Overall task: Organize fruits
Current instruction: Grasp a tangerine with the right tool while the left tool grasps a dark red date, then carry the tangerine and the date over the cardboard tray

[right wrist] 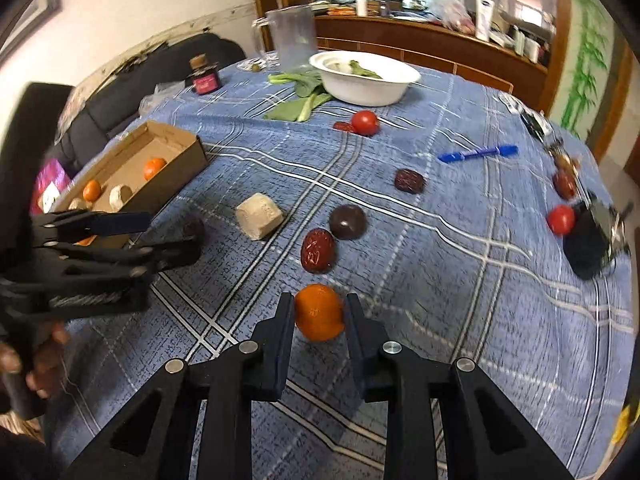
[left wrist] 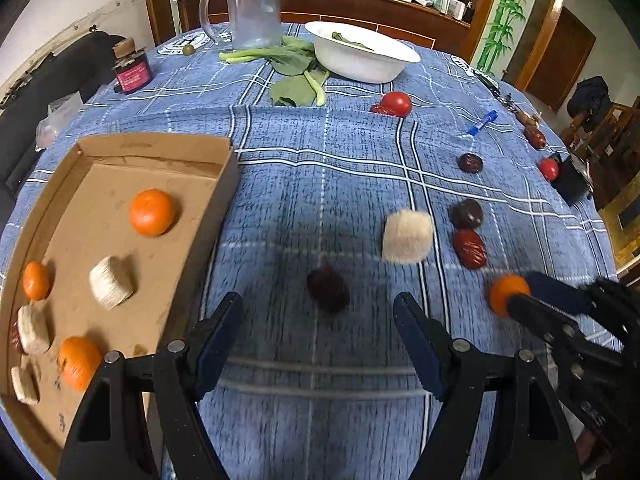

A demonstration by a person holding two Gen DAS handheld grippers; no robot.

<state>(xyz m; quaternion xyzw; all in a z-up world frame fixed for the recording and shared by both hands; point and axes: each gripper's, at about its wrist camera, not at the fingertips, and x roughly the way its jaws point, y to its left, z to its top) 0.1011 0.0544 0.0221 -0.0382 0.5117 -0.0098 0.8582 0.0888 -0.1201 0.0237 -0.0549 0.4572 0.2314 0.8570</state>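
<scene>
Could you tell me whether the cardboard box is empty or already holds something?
Holding things: the cardboard box is open-topped, with oranges and pale blocks lying on its floor.
</scene>
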